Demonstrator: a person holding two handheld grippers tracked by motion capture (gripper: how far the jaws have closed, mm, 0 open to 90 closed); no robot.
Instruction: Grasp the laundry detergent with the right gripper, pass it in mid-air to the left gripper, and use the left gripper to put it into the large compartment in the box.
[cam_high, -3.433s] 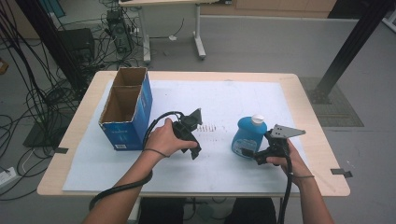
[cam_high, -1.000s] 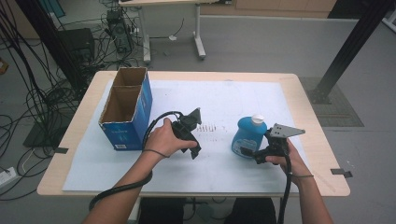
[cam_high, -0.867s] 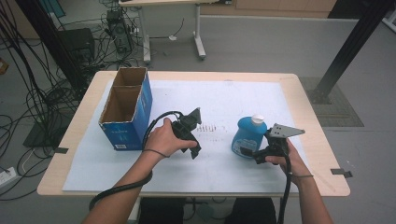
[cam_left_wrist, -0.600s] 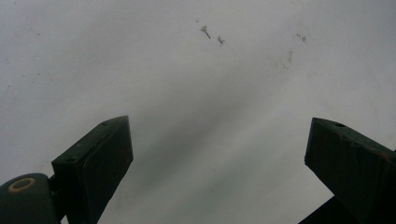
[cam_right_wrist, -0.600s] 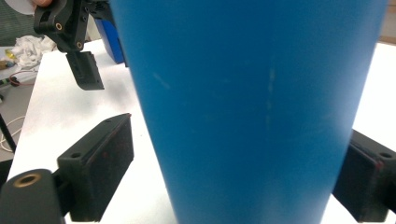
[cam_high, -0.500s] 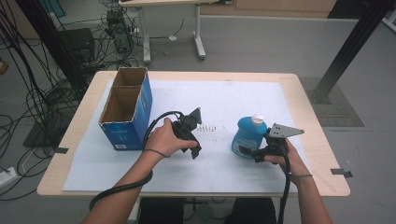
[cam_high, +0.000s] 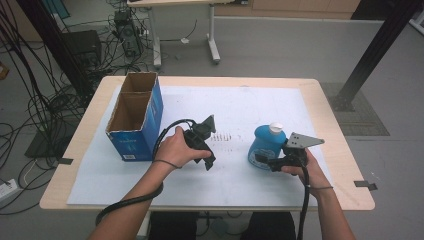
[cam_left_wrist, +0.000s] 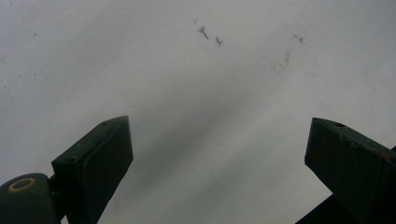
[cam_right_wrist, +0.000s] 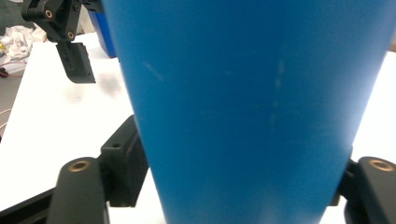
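Observation:
A blue plastic bottle (cam_high: 267, 143) with a white cap stands upright on the white mat (cam_high: 240, 102), right of centre. My right gripper (cam_high: 263, 161) is shut on its lower body; in the right gripper view the blue bottle (cam_right_wrist: 247, 102) sits pressed between both jaws of the right gripper (cam_right_wrist: 238, 172). Held by a hand at the middle of the mat, my left gripper (cam_high: 210, 143) is open and holds nothing. The left gripper view looks down past the wide-apart jaws of the left gripper (cam_left_wrist: 217, 135) onto bare, lightly smudged mat (cam_left_wrist: 196, 84).
An open blue cardboard box (cam_high: 135, 117) with two compartments stands at the mat's left edge. The wooden table (cam_high: 325, 107) rims the mat. Cables and desk legs lie on the floor beyond the far edge. The left gripper (cam_right_wrist: 70, 42) also shows far off in the right gripper view.

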